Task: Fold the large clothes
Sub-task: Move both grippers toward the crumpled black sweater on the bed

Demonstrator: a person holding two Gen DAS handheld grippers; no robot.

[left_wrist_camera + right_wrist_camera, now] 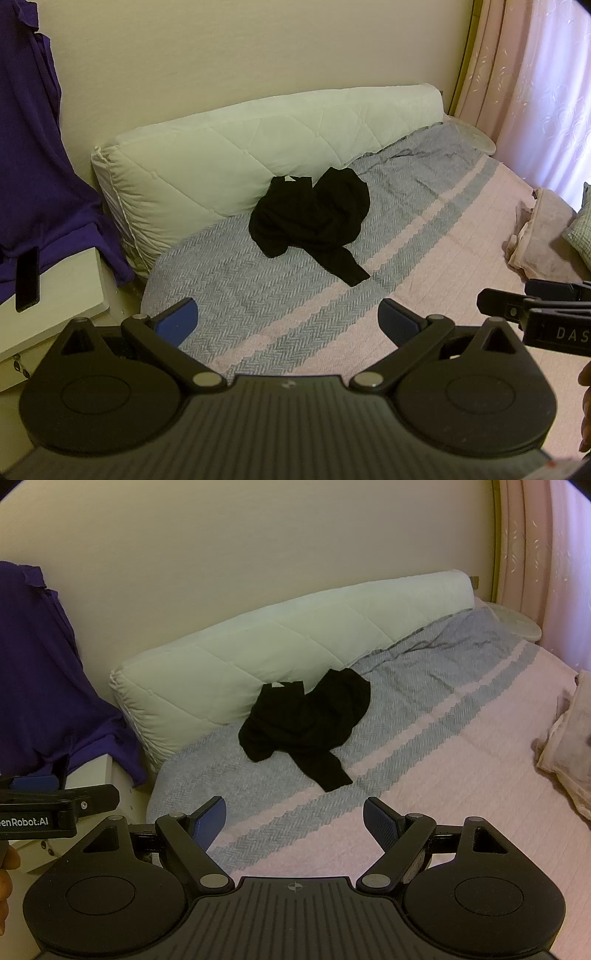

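Black knit cloth, the garment (312, 218) (306, 723), lies crumpled in a loose heap on the bed (424, 258) (443, 760), one narrow strip trailing toward the cameras. It touches the foot of a white quilted bolster (229, 155) (258, 638) propped along the cream wall. The bedspread is herringbone weave, grey at the head and pink beyond, with scalloped stripes. A purple cloth (33, 147) (40, 672) hangs at the left over a white nightstand (66, 291); pink curtains (535, 81) close the right side. Both hand-held grippers hover short of the garment, the left hand-held gripper (286, 321) and the right hand-held gripper (294, 819) with blue pads spread wide apart, holding nothing. Pale folded fabric (543, 236) (565, 753) at the right edge is cut off.
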